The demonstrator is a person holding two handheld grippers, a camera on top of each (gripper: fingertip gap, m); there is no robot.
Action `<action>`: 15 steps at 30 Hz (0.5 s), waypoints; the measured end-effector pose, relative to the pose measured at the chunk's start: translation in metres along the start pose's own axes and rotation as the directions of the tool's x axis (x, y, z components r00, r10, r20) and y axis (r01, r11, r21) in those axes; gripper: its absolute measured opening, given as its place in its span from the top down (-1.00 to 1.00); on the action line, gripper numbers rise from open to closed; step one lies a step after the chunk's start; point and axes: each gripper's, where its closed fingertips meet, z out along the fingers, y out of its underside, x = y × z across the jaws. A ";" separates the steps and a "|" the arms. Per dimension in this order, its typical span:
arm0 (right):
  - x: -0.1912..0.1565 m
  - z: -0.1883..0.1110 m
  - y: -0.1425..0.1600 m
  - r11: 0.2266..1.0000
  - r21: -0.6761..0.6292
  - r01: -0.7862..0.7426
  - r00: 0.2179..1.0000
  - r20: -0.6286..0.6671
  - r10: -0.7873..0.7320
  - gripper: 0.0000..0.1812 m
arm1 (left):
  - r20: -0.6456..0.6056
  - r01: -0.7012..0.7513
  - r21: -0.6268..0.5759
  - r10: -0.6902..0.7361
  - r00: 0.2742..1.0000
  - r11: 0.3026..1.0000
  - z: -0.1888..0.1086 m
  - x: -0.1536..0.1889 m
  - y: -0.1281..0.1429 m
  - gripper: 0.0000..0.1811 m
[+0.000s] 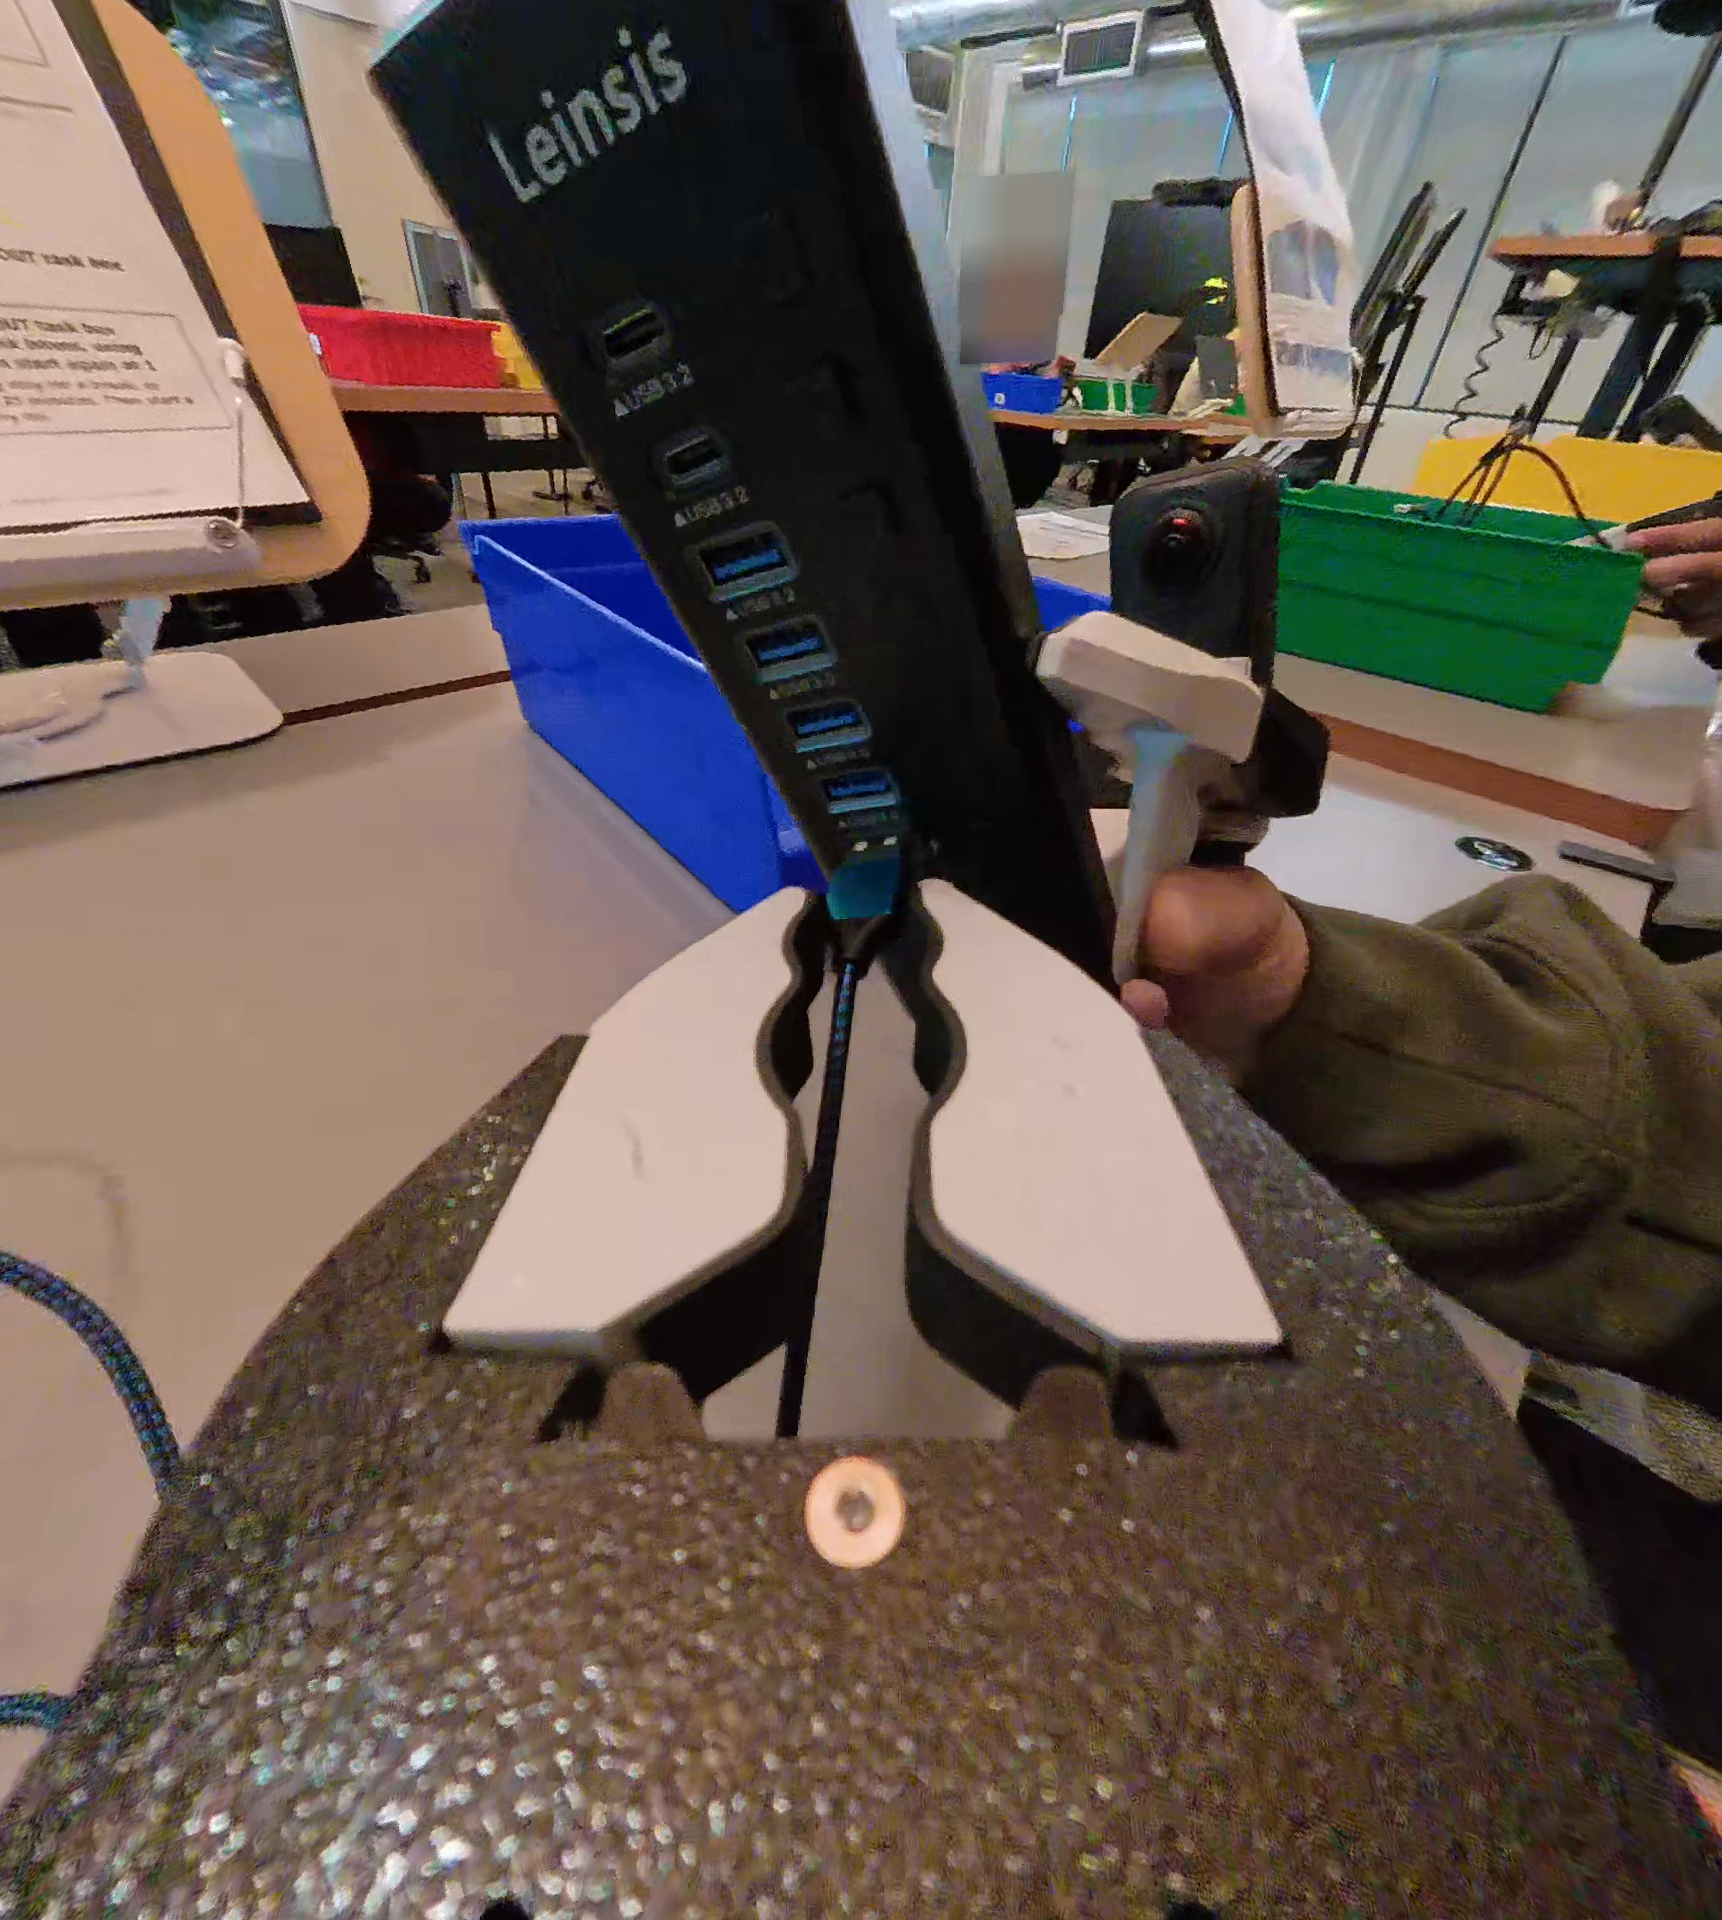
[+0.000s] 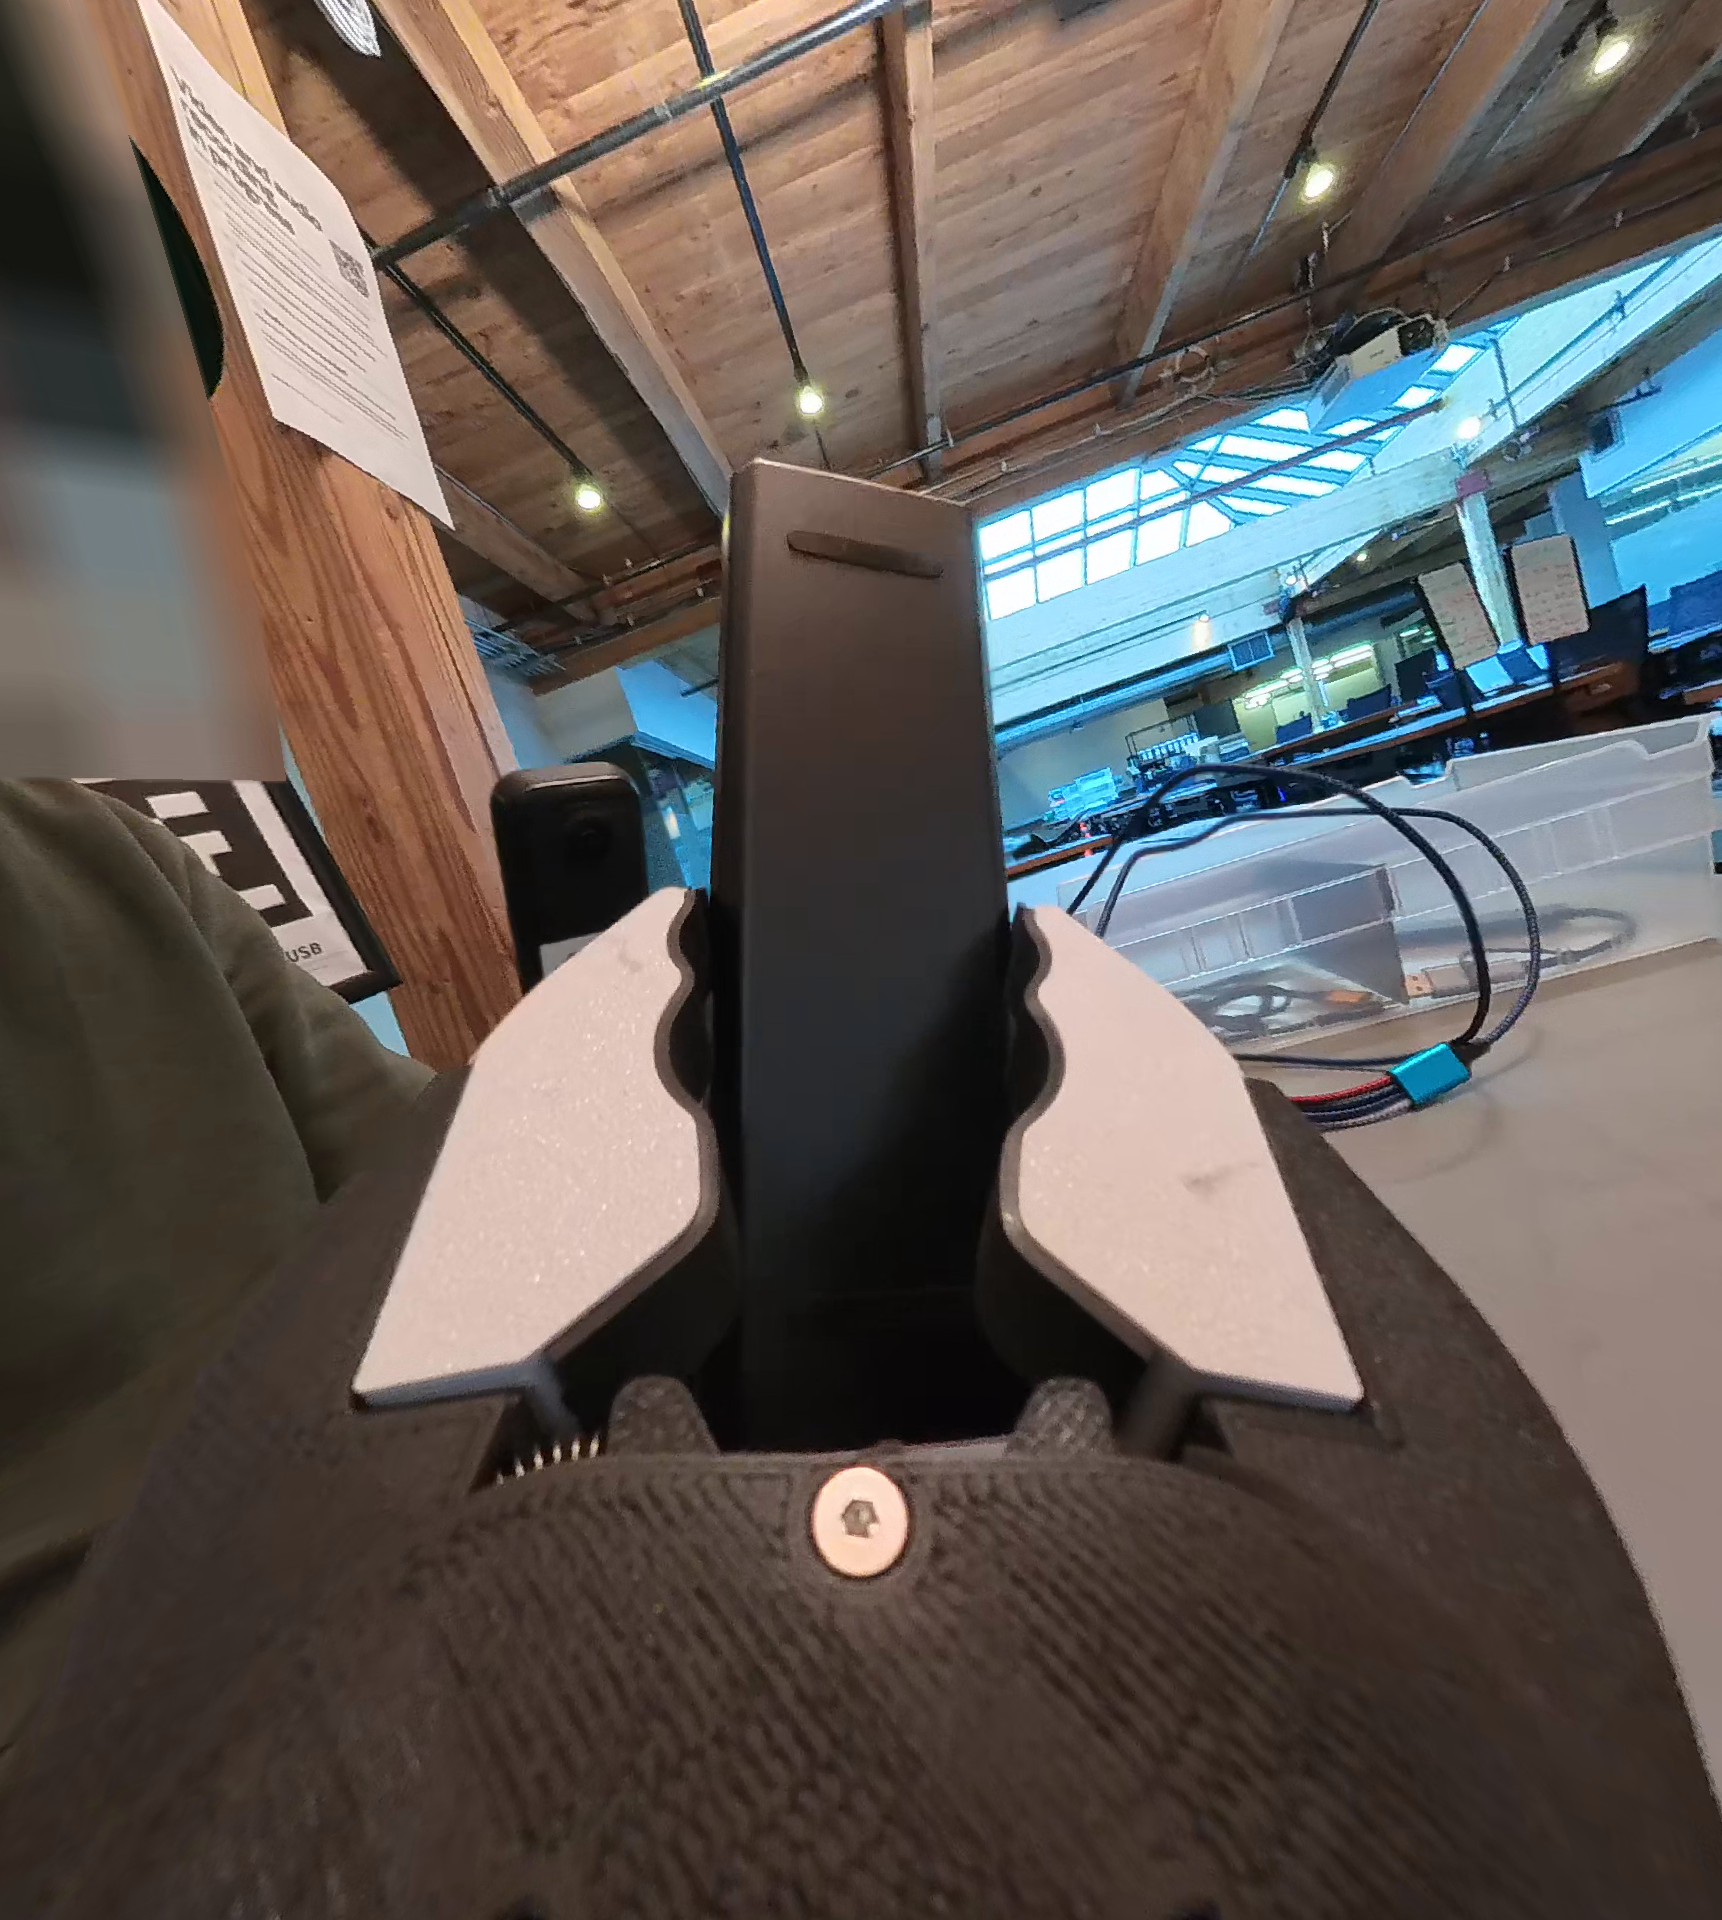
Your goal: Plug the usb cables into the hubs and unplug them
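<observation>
A long black USB hub (image 1: 732,436) stands tilted above the grey table, with a row of ports down its face. My left gripper (image 1: 862,914) is shut on a teal USB plug (image 1: 862,883) of a dark braided cable (image 1: 826,1143). The plug's tip is at the hub's lowest port. My right gripper (image 2: 857,935) is shut on the hub (image 2: 852,831), seen from its plain back, held upright. The right gripper (image 1: 1158,727) also shows in the left wrist view, beside the hub, in a hand with an olive sleeve.
A blue bin (image 1: 618,686) sits behind the hub, a green bin (image 1: 1439,592) to the right. A paper stand (image 1: 57,312) is at the left. In the right wrist view a clear bin (image 2: 1459,862) and a cable bundle with a teal splitter (image 2: 1423,1075) lie on the table (image 2: 1563,1247). The tips of both grippers are at nearly the same place.
</observation>
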 end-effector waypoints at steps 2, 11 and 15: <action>0.001 -0.002 -0.001 1.000 0.008 -0.029 1.000 0.003 0.029 0.38 | -0.028 0.034 -0.026 -0.035 0.999 0.999 0.001 0.002 0.001 0.85; 0.004 -0.004 -0.002 0.998 0.015 -0.055 0.998 0.003 0.055 0.38 | -0.184 0.138 -0.083 -0.151 0.971 0.987 0.003 0.005 -0.002 0.72; 0.004 -0.007 -0.008 0.996 0.052 -0.069 0.998 0.014 0.068 0.38 | -0.185 0.115 -0.061 -0.125 0.975 0.991 0.000 0.003 -0.011 0.58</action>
